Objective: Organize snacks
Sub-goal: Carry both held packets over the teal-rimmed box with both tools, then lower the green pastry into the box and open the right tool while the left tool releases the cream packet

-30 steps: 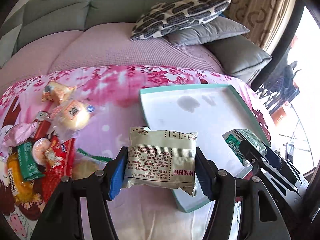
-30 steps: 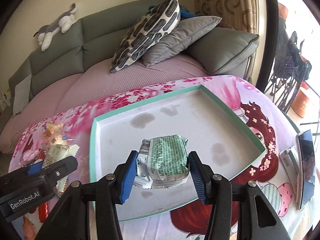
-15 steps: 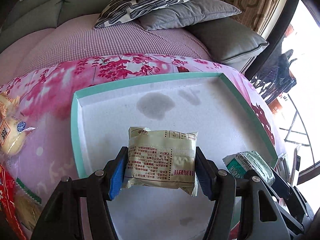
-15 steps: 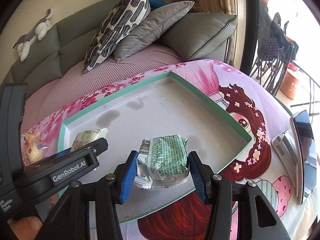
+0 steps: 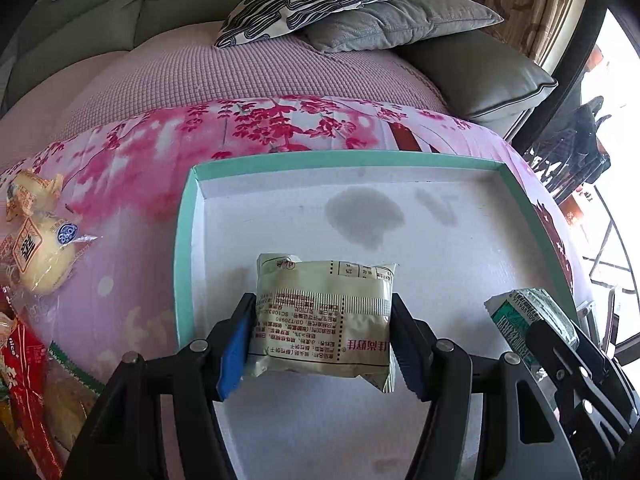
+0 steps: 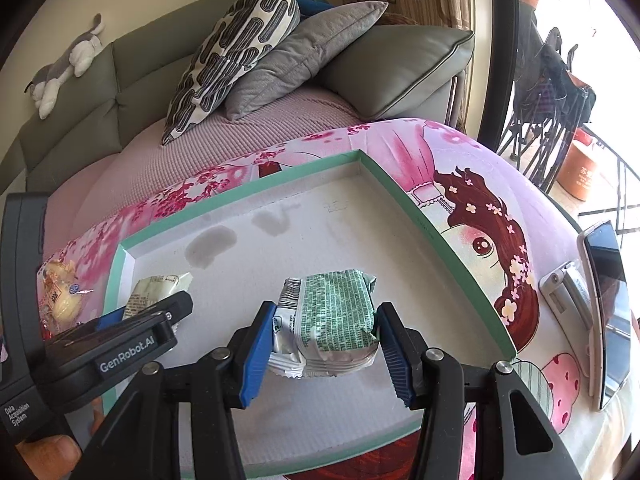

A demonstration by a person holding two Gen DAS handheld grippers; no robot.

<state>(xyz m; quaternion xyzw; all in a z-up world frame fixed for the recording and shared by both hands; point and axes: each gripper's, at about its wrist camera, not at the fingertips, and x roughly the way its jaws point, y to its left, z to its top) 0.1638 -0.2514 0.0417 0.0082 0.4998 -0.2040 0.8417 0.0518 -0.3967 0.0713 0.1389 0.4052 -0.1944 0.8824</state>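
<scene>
My left gripper (image 5: 324, 344) is shut on a cream snack packet (image 5: 324, 320) with printed text, held over the left part of the white tray with a teal rim (image 5: 184, 240). My right gripper (image 6: 324, 344) is shut on a green and white snack packet (image 6: 330, 316), held over the tray's (image 6: 440, 240) middle front. In the left wrist view the green packet (image 5: 528, 316) and right gripper show at the right edge. In the right wrist view the left gripper (image 6: 132, 336) and its cream packet (image 6: 156, 288) show at the left.
Several loose snacks lie on the pink cloth left of the tray, among them a yellow bun packet (image 5: 40, 252) and a red packet (image 5: 28, 396). A phone (image 6: 608, 312) lies right of the tray. A sofa with cushions (image 6: 280, 52) stands behind the table.
My left gripper has carried the cream packet right, from outside the tray's left rim to over the tray. My right gripper has moved further in over the tray with the green packet.
</scene>
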